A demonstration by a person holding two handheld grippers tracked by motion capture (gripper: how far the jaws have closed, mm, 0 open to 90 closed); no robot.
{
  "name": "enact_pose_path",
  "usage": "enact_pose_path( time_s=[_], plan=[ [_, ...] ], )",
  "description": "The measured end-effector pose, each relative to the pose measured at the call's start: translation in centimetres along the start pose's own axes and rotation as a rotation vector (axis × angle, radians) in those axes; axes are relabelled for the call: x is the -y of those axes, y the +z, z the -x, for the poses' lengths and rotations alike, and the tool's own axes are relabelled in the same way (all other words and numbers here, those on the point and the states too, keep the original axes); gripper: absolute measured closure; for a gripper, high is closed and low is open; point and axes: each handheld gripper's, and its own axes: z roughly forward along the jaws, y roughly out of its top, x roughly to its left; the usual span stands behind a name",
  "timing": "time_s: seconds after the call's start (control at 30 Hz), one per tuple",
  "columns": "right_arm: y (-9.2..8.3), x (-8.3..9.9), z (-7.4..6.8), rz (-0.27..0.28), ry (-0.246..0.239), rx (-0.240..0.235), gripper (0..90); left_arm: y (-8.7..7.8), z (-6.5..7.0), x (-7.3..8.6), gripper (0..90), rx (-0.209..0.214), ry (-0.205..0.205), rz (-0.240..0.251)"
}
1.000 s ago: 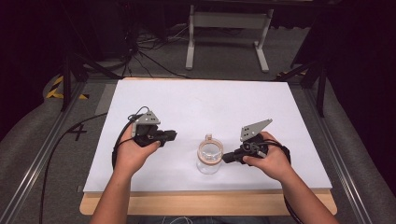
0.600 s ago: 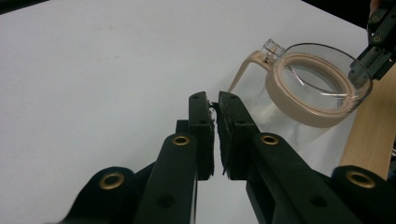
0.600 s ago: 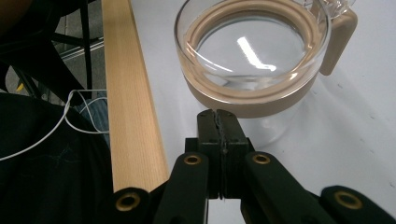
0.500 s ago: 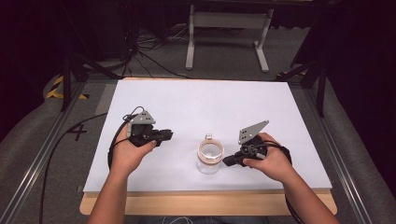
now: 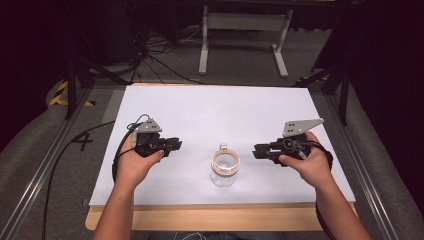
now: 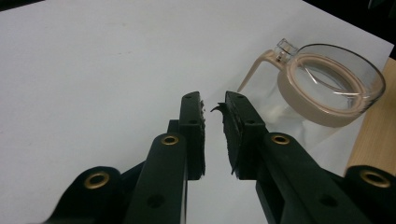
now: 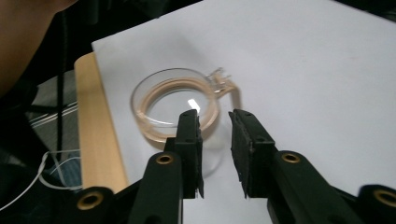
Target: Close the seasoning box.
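Note:
A clear glass jar (image 5: pixel 225 166) with a tan seal ring around its mouth stands upright on the white sheet, near the front middle. My left gripper (image 5: pixel 176 145) is held to the jar's left, jaws pointing at it across a wide gap. My right gripper (image 5: pixel 255 151) is held to the jar's right, a short way off and pointing at it. In the left gripper view the jaws of my left gripper (image 6: pixel 212 100) stand slightly apart with nothing between them, and the jar (image 6: pixel 327 98) is ahead to the right. My right gripper (image 7: pixel 214 116) is also slightly open and empty, with the jar (image 7: pixel 173 102) just beyond its tips.
The white sheet (image 5: pixel 225 110) covers a wooden table whose front edge (image 5: pixel 200 219) shows below it. Metal rails run along both sides. A grey stand (image 5: pixel 242 30) and cables lie on the floor behind the table.
My right gripper has drawn back to the right, away from the jar, and risen a little. The left gripper shifted slightly left. The jar has stayed put.

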Motion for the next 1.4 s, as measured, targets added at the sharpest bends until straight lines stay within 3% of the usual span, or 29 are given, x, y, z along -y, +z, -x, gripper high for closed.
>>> enact_pose_path(
  time_s=[0.27,0.37,0.53,0.83,1.0,1.1,1.23,1.4],
  plan=[
    [-2.7,1.2,2.9,0.065,0.059,0.168,56.3,0.1,-0.9,0.7,73.2,-0.036,-0.038,-0.008],
    [-3.2,1.8,4.0,0.051,0.062,0.226,51.4,0.2,-1.5,0.9,72.6,-0.062,-0.025,-0.020],
    [-3.4,3.2,5.9,0.013,0.097,0.286,49.5,0.7,-2.6,1.8,73.0,-0.071,-0.058,-0.030],
    [-2.5,5.9,8.9,-0.027,0.139,0.342,44.5,1.5,-4.2,3.2,71.3,-0.074,-0.091,-0.045],
    [-1.6,7.4,10.2,-0.046,0.138,0.360,42.3,2.0,-4.7,3.9,70.6,-0.074,-0.108,-0.045],
    [-0.7,8.5,10.9,-0.043,0.152,0.367,41.8,2.3,-5.1,4.3,70.3,-0.091,-0.085,-0.063],
    [0.5,9.5,11.4,-0.075,0.125,0.391,41.8,3.0,-5.3,4.8,69.6,-0.094,-0.079,-0.094],
    [1.6,10.1,11.5,-0.090,0.120,0.371,41.5,3.7,-5.5,5.3,68.8,-0.080,-0.080,-0.112]
  ],
)
